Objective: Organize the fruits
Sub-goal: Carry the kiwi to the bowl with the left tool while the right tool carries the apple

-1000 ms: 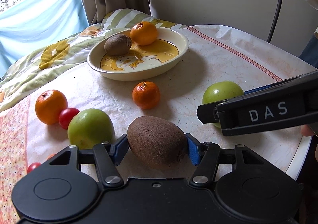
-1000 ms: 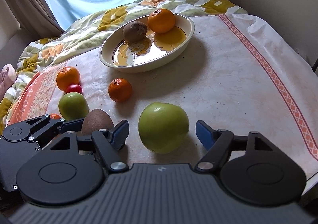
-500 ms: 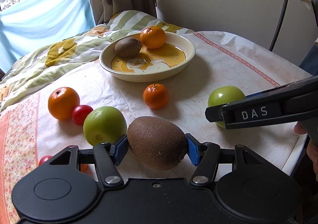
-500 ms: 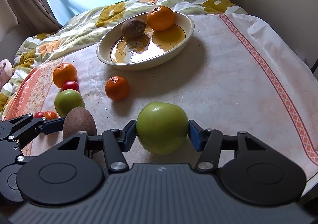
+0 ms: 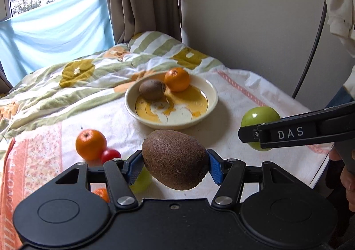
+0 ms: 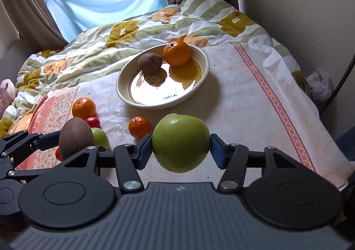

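My left gripper [image 5: 174,166] is shut on a brown kiwi [image 5: 175,159] and holds it above the cloth. My right gripper [image 6: 180,150] is shut on a green apple [image 6: 180,142], also off the table. From the left wrist view that apple [image 5: 259,120] shows behind the right gripper's black finger. A cream bowl [image 5: 208,92] further back holds a second kiwi [image 5: 152,89] and an orange [image 5: 177,79]. On the cloth lie an orange [image 6: 83,108], a small mandarin [image 6: 139,126], a red tomato [image 6: 92,121] and another green apple [image 6: 101,137].
A striped quilt [image 6: 137,28] bunches up behind the bowl. The table's right edge [image 6: 332,150] drops off beside a wall. A person's hand [image 5: 348,180] shows at the far right. More small fruit [image 5: 101,193] sits half hidden under my left gripper.
The right gripper closed on the green apple. Both grippers then rose with their fruit, so the bowl and loose fruit now look lower and farther away.
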Motion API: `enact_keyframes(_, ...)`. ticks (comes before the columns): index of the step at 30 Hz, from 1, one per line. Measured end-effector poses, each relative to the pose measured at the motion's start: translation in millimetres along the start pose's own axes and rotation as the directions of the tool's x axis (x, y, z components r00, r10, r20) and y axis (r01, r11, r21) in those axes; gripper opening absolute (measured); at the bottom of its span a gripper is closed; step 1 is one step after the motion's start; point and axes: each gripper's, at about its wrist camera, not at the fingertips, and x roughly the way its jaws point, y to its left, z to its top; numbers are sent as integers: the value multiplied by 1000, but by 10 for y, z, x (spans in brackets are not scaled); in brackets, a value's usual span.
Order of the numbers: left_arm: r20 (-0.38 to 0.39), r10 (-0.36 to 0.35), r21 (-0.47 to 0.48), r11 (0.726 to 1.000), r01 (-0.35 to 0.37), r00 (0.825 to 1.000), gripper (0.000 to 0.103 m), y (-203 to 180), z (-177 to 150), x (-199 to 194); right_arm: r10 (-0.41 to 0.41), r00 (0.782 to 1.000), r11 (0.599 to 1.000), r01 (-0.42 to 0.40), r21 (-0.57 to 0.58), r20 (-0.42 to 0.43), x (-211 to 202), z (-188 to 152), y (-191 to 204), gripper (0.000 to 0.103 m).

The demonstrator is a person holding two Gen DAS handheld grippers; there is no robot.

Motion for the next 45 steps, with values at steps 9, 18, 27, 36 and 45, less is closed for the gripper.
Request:
enact_keyframes(9,48,26,-36,999,-25,999,65,104,450,-63,29,998,999,-28,-39,48,-154,523,-46,70)
enact_keyframes(18,37,89,-61,994,-86,995,65,274,892,387,76,996,993,-73,-89,36,202,1065,-129,70)
enact_keyframes(27,-43,116,-52,992,-118,992,65,400,1031,1085,103,994,988,-105,-112,-28,781,1407,-230,70)
enact_keyframes(36,-138,146,-13,989,-150,980,65,399,950,1612,119,988,984,-131,-122,-102,1185,1493,-341,70)
enact_keyframes(45,-181,185,54,983,-178,966,65,286,909,1827,128,984,982,-143,-124,-127,1343,1516,-422,70)
